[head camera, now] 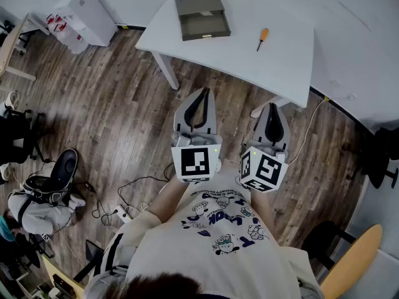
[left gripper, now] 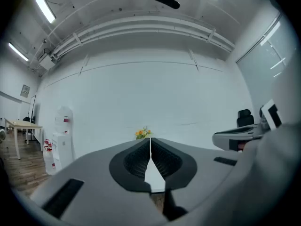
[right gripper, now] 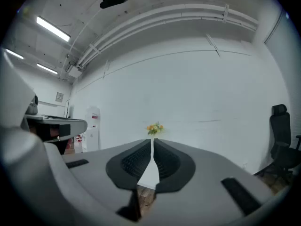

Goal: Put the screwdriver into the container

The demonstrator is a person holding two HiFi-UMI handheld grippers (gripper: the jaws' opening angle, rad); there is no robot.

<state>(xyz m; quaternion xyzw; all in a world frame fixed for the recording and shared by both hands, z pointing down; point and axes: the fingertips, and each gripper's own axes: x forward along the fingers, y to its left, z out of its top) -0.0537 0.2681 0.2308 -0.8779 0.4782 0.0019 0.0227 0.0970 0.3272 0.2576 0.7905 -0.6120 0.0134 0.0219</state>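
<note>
In the head view an orange-handled screwdriver (head camera: 262, 38) lies on the white table (head camera: 274, 67), right of an open grey-brown box container (head camera: 202, 16). Both grippers hang well short of the table, over the wooden floor, held level and pointing toward it. My left gripper (head camera: 201, 93) is shut with nothing in it; in the left gripper view its tips (left gripper: 150, 139) meet. My right gripper (head camera: 273, 107) is also shut and empty, its tips (right gripper: 152, 139) closed in the right gripper view. Neither gripper view shows the screwdriver or the container.
A white wall fills both gripper views, with a small yellow flower bunch (right gripper: 154, 128) beyond the table. A water dispenser (head camera: 80, 14) stands at the left. Cables (head camera: 134, 195) trail on the floor, black chairs (head camera: 53, 174) stand left, and a tan chair (head camera: 352, 263) is at the lower right.
</note>
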